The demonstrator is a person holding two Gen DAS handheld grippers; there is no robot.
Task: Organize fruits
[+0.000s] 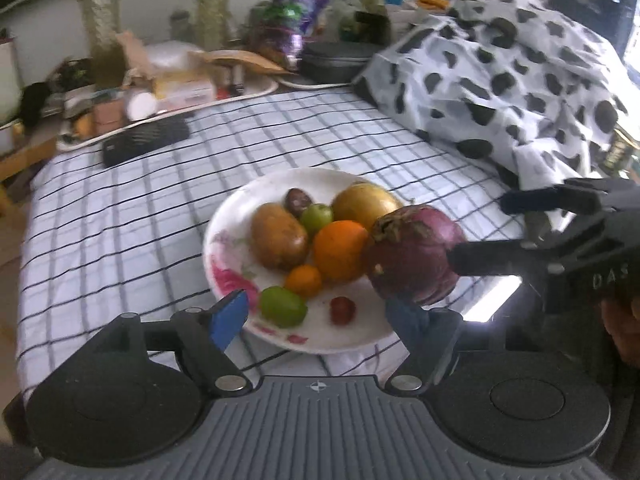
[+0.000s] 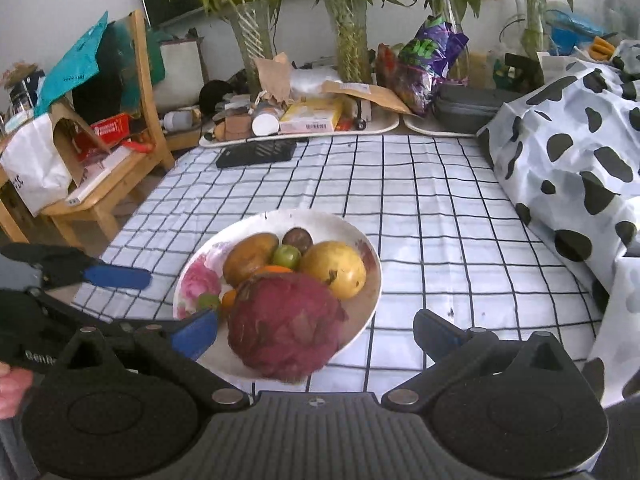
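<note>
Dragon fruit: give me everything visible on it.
The dragon fruit is a large, round, magenta-purple fruit with leathery scales and a dried brown stem end. It sits at the near rim of the plate, leaning against the large orange. Both grippers stand open around it; contact is unclear.

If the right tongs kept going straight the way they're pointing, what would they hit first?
Most likely the dragon fruit, which sits between the open right tongs on the near edge of the plate; depth is hard to judge.

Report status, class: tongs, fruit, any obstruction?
Left tongs open, right tongs open, neither gripping. Dragon fruit on plate rim with other fruit. Nothing blocking.
</note>
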